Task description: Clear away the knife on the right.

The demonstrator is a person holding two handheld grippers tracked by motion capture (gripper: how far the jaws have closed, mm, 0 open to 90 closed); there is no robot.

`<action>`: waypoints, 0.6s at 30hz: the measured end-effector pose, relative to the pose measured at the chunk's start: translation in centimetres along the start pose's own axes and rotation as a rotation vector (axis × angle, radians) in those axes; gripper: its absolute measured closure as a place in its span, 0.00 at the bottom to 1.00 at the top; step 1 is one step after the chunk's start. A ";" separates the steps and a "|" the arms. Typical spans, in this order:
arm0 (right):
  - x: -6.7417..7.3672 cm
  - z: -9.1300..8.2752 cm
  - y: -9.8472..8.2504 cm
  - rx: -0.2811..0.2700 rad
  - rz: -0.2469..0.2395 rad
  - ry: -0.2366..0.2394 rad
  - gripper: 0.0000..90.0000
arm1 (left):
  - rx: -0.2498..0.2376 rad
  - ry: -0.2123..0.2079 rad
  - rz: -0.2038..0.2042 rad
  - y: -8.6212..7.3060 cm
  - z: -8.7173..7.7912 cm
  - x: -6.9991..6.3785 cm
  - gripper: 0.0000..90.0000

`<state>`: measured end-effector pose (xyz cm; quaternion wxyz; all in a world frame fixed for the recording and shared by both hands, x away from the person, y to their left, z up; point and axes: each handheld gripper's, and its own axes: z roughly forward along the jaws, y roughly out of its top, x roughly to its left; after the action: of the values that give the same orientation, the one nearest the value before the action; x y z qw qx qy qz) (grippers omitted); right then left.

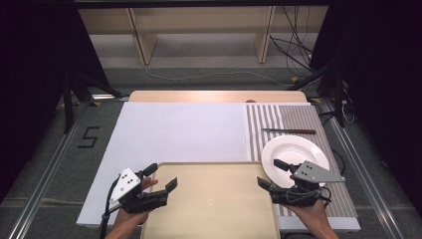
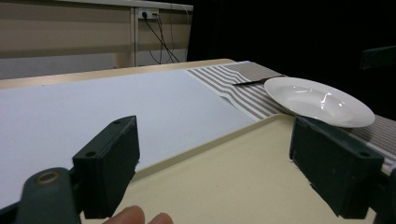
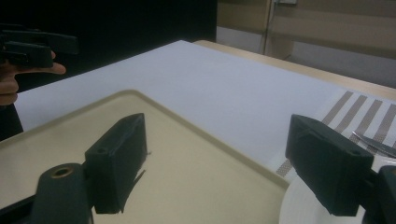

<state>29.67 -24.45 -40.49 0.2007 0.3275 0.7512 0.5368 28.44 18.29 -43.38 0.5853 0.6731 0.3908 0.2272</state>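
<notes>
A beige tray lies at the near middle of the table. My left gripper hovers at its far left corner, open, and the tray's rim runs below the gap between its jaws. At the tray's far right corner my right gripper stands open too. One jaw is over the tray, the other over the white plate. Nothing is pressed between either pair of pads. The white plate rests on a striped placemat, touching the tray's right side.
A knife lies on the placemat beyond the plate. A white sheet covers the table's left and middle. A wooden table edge runs at the back. Shelving and cables stand beyond it.
</notes>
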 end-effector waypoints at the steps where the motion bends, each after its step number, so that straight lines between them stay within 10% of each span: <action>1: 0.0 0.0 0.0 0.001 -0.001 0.000 0.24 | 0.001 0.000 -0.001 0.0 0.0 0.0 0.18; 18: 0.0 0.1 0.1 0.002 -0.027 -0.020 0.24 | 0.002 0.000 0.001 0.0 0.0 0.0 0.18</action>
<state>29.73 -24.37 -40.40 0.2153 0.3228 0.7540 0.5300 28.44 18.29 -43.39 0.5845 0.6738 0.3909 0.2272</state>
